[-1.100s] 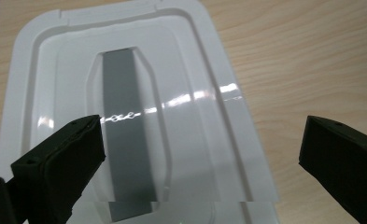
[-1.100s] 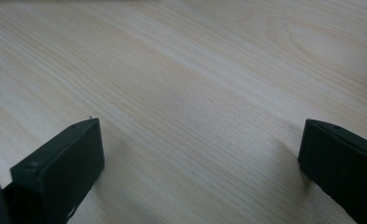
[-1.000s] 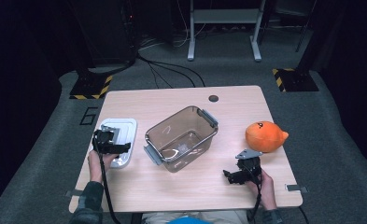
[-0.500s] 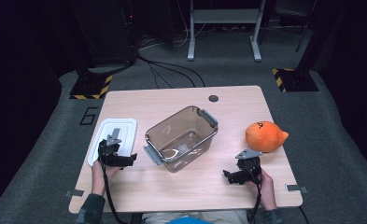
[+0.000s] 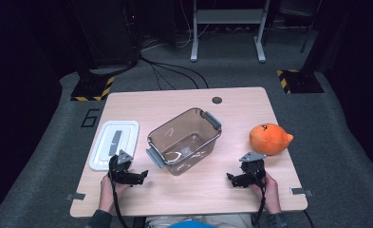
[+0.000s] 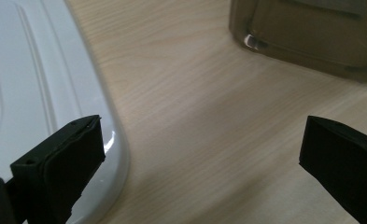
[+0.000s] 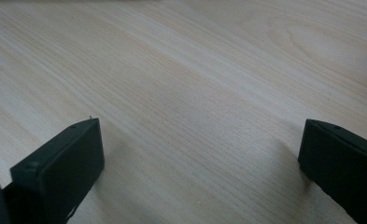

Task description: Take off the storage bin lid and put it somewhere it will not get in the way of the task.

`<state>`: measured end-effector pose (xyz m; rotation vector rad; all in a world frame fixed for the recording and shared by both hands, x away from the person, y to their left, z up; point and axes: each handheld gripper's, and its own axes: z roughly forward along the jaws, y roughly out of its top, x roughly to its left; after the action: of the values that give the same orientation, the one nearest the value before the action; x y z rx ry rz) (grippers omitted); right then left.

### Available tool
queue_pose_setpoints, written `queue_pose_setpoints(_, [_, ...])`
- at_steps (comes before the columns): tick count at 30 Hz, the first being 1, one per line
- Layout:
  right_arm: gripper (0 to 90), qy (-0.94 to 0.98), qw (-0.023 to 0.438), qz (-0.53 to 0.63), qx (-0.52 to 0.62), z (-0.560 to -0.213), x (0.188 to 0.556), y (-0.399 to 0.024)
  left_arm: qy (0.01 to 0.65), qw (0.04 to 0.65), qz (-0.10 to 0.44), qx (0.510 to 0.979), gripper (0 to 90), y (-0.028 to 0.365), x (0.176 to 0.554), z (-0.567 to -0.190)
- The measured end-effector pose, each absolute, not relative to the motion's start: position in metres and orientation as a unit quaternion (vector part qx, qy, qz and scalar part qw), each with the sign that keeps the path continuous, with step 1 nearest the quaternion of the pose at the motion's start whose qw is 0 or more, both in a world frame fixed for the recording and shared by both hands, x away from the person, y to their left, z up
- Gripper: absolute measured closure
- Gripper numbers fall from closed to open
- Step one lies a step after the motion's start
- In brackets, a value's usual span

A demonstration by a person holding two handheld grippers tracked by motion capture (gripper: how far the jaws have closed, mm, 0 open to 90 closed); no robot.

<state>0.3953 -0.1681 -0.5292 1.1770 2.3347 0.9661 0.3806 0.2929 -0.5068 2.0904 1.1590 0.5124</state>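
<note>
Both my tongs gape wide, empty: left tongs (image 5: 135, 177) beside the white lid (image 5: 114, 145), right tongs (image 5: 235, 179) over bare surface (image 5: 189, 194). Clear bin (image 5: 184, 140) central, orange plush (image 5: 269, 138) right. Risk: left jaw may snag the lid's rim.

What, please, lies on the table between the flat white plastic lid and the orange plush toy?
In the high view, the clear brown plastic bin sits between the lid and the toy.

A white numeral "6" (image 5: 90, 117) is showing on the grey floor (image 5: 56, 137) just left of the tabletop (image 5: 193, 102); no other readable text is appearing anywhere.
</note>
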Motion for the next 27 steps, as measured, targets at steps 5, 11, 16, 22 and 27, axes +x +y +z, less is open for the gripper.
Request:
queue_pose_setpoints(5, [0.0,0.824,0.176,0.341,0.417,-0.529,0.395,-0.168,0.429,0.342,0.195,0.813,0.0,0.283,0.375,-0.513])
queue_pose_setpoints(11, [0.0,0.823,0.176,0.342,0.417,-0.529,0.395,-0.168,0.406,0.338,0.195,0.826,0.0,0.272,0.371,-0.52])
queue_pose_setpoints(16, [0.0,0.824,0.176,0.342,0.417,-0.529,0.395,-0.168,0.398,0.333,0.193,0.833,0.0,0.265,0.372,-0.523])
queue_pose_setpoints(22, [0.0,0.821,0.175,0.343,0.421,-0.529,0.395,-0.167,0.39,0.332,0.186,0.839,0.0,0.258,0.372,-0.527])
queue_pose_setpoints(27, [0.0,0.821,0.175,0.343,0.422,-0.529,0.395,-0.167,0.386,0.348,0.179,0.835,0.0,0.258,0.374,-0.53])
